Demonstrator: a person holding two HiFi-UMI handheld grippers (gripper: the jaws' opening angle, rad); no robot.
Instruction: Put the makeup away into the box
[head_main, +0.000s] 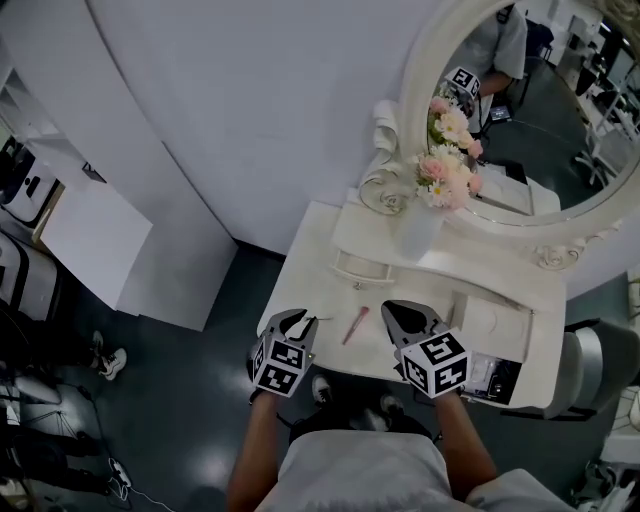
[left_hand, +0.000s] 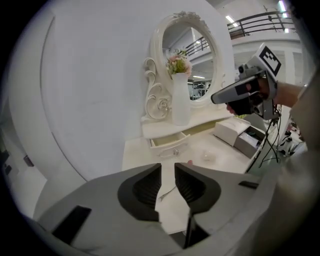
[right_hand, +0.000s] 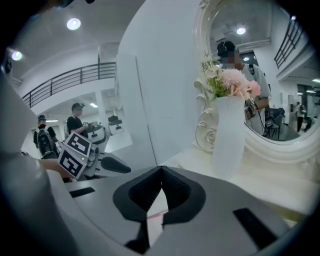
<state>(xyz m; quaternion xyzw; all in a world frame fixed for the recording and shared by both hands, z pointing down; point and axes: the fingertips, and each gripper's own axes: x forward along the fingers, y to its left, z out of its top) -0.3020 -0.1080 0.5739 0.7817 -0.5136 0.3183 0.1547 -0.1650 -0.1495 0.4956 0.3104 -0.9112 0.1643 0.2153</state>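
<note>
A pink makeup stick lies on the white vanity table, between my two grippers. My left gripper hovers at the table's front left with its jaws apart and nothing pressed between them. In the left gripper view a thin metal clip-like item lies on the tabletop under the gap of the left gripper. My right gripper is shut and empty, just right of the pink stick. A dark open box sits at the table's right front beside a white box.
A vase of pink flowers and an oval mirror stand at the back. A small drawer is pulled open under the shelf. A small clear round item lies mid-table. People stand in the room behind, in the right gripper view.
</note>
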